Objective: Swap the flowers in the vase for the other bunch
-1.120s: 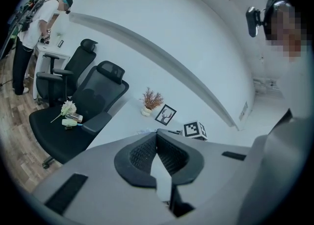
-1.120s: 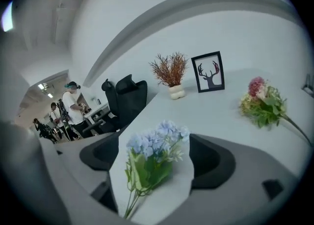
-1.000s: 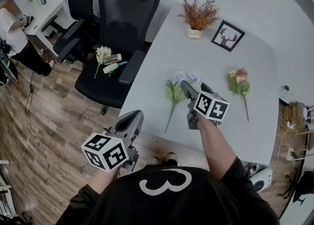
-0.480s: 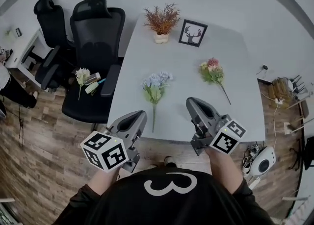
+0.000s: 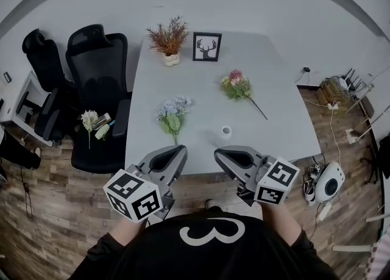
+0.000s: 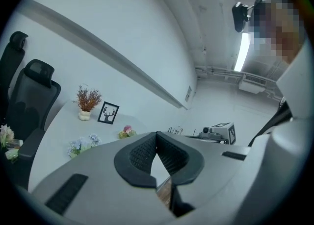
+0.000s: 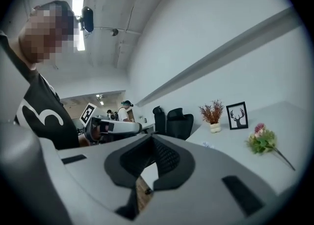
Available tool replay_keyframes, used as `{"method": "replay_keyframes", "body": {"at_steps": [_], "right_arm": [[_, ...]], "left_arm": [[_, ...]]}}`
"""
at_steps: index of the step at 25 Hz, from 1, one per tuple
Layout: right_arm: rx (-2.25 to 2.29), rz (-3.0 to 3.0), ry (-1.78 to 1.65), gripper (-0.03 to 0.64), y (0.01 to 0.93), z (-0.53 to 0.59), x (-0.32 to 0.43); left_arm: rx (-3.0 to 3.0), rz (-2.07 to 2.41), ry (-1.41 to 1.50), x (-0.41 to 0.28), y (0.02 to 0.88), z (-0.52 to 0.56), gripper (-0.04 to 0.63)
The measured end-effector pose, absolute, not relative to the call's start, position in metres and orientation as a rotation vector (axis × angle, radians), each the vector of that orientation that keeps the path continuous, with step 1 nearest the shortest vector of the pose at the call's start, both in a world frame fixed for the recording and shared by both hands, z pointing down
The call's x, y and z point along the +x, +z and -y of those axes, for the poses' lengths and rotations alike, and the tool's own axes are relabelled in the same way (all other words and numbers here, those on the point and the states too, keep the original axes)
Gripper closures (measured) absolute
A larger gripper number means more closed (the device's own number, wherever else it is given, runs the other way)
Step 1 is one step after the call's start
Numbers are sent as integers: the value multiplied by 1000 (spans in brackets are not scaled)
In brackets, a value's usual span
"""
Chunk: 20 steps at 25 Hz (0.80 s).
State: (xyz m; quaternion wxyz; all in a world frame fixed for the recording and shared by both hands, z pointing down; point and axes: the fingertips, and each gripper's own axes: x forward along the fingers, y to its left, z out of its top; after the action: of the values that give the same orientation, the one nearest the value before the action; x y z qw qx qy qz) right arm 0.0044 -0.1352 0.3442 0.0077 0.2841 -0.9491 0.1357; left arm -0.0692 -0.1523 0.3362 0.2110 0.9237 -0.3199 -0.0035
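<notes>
A small cream vase point(image 5: 169, 39) with rust-coloured dried stems stands at the far left of the white table point(image 5: 274, 77). A blue-white bunch point(image 5: 172, 113) lies near the table's front left. A pink bunch point(image 5: 236, 86) lies to its right, further back. My left gripper point(image 5: 173, 152) and right gripper point(image 5: 222, 152) hover side by side at the near table edge, both shut and empty, short of the flowers. The left gripper view shows shut jaws with the vase point(image 6: 87, 102) and blue bunch point(image 6: 82, 143) far off. The right gripper view shows the pink bunch point(image 7: 261, 139).
A framed deer picture point(image 5: 206, 47) stands beside the vase. A small white ring point(image 5: 226, 131) lies near the table's front. Two black office chairs point(image 5: 97, 71) stand left of the table, one carrying a white flower point(image 5: 89, 120). Cables and a white device point(image 5: 326, 181) lie on the floor at right.
The right gripper has drawn back from beside the blue bunch to the near table edge. The left gripper rose and shifted right beside it. Both bunches lie where they were.
</notes>
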Motion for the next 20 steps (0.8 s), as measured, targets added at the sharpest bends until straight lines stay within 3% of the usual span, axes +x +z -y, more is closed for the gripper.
{"method": "replay_keyframes", "body": {"at_steps": [20], "right_arm": [[880, 2970, 442, 609, 349, 124, 22]], "left_arm": [[2566, 807, 26, -40, 339, 136, 586]]}}
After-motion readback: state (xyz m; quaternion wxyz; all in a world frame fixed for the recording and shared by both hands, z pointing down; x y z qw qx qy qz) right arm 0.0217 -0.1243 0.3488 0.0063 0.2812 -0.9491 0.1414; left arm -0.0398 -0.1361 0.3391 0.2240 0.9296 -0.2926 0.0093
